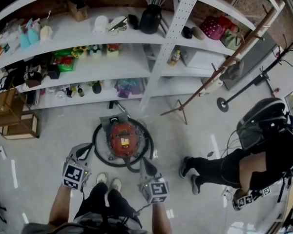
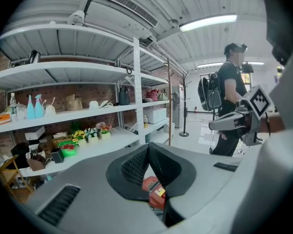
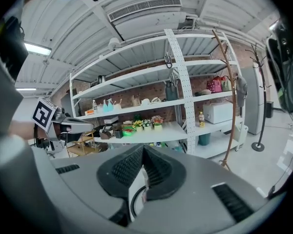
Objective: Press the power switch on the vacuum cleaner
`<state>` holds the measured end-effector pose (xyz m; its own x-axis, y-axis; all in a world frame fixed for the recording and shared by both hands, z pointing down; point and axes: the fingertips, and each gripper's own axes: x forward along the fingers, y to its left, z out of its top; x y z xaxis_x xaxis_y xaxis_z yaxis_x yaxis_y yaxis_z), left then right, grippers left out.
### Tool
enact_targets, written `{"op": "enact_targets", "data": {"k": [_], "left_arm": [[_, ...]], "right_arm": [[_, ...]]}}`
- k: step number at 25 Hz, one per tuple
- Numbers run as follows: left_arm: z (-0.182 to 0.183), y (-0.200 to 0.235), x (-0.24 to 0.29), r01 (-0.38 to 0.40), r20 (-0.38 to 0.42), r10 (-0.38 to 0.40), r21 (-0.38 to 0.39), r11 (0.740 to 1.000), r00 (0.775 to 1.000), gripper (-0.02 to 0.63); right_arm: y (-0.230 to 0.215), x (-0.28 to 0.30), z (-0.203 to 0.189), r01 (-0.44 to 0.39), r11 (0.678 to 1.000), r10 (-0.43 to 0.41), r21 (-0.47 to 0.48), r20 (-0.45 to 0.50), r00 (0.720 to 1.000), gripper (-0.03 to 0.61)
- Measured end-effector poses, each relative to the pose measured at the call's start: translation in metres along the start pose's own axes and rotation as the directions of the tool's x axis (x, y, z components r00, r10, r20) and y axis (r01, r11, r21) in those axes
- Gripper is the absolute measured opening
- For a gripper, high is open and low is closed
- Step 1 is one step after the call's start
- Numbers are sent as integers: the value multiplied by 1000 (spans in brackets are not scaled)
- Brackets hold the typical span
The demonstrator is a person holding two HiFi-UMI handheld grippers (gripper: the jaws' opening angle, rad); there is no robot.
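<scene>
The vacuum cleaner is a round red canister on the floor, ringed by its black hose. It stands just ahead of my feet. My left gripper hovers at its left side and my right gripper at its near right side, both above the floor. In the left gripper view the left gripper has its pads meeting at the tips, with a bit of the red canister showing below them. The right gripper is likewise shut and empty, with a loop of hose under it. No switch is discernible.
White shelving full of small items runs across behind the vacuum. A wooden coat rack leans at the right and a wooden crate sits at the left. Another person with a backpack stands at the right.
</scene>
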<state>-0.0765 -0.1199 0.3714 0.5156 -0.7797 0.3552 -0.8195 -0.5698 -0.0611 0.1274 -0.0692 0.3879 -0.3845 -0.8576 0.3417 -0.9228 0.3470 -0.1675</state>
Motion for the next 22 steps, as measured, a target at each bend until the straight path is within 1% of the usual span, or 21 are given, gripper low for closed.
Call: {"op": "enact_targets", "data": {"k": [5, 9, 12, 17, 22], "left_arm": [[-8, 7, 11, 27, 4, -27, 15, 1000, 1000, 8], [-33, 16, 18, 51, -41, -49, 37, 998, 998, 8], [-48, 21, 27, 50, -54, -49, 21, 999, 997, 8], [-70, 16, 43, 57, -65, -58, -10, 998, 996, 9], [-101, 17, 62, 50, -100, -53, -33, 998, 994, 8]], "right_arm": [[0, 15, -5, 2, 1000, -2, -6, -4, 1000, 2], [4, 30, -21, 5, 1000, -5, -2, -35, 999, 2], [3, 42, -38, 1, 1000, -1, -2, -52, 999, 2], [-1, 50, -60, 7, 1000, -6, 22, -65, 998, 2], [-15, 60, -89, 28, 999, -23, 47, -97, 995, 2]]}}
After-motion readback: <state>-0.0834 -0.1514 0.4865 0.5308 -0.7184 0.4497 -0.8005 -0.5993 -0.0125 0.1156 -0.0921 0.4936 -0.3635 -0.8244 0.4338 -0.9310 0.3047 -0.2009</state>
